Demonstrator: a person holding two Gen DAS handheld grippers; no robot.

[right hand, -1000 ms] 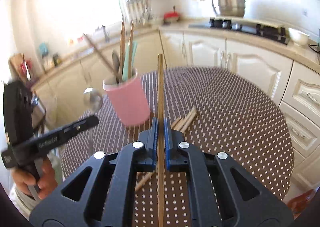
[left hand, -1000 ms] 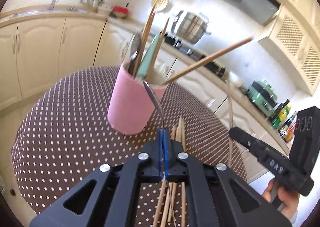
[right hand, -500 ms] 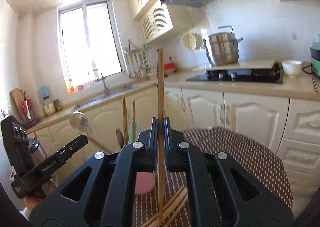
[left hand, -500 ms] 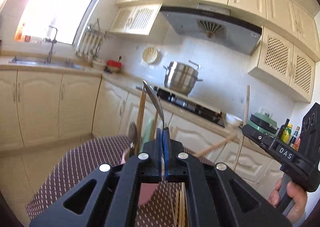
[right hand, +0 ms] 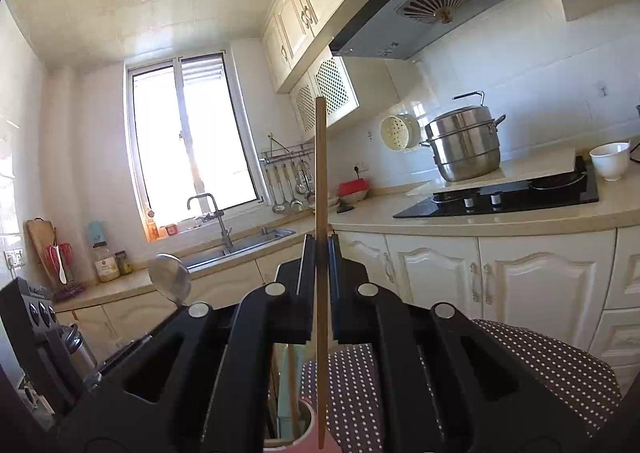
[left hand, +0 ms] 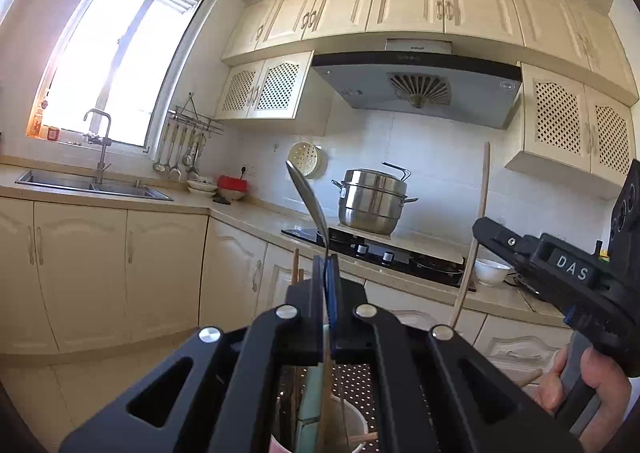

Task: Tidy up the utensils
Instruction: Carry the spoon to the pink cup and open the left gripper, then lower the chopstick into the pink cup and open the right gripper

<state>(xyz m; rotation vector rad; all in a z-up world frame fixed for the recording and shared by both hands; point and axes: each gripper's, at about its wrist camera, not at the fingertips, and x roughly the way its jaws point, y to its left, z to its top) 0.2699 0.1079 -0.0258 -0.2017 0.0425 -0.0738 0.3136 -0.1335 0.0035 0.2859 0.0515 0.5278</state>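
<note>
A: What does the left hand-held gripper (left hand: 327, 273) have?

B: I see its jaws pinched tight on the handle of a metal spoon (left hand: 306, 193). The spoon stands nearly upright, bowl at the top, leaning a little to the left in front of the stove. Its handle runs down between the jaws toward the pink cup (left hand: 352, 427) below.

A: And the right one?

B: My right hand-held gripper (right hand: 321, 253) is clamped on a single wooden chopstick (right hand: 320, 173). The stick stands upright, its top well above the jaws and its lower end hanging over the cup's mouth. From the left camera I can also see that gripper off to the right, in the person's hand (left hand: 588, 385).

A: Where is the cup?

B: It is right under both grippers, on the table (right hand: 540, 357) with the brown dotted cloth. I see only its rim at the bottom edge of each view. Inside stand a pale green utensil (left hand: 310, 405) and some wooden sticks. I cannot tell how many.

A: Anything else on the table?

B: The gripper bodies hide most of it, so I cannot tell.
</note>
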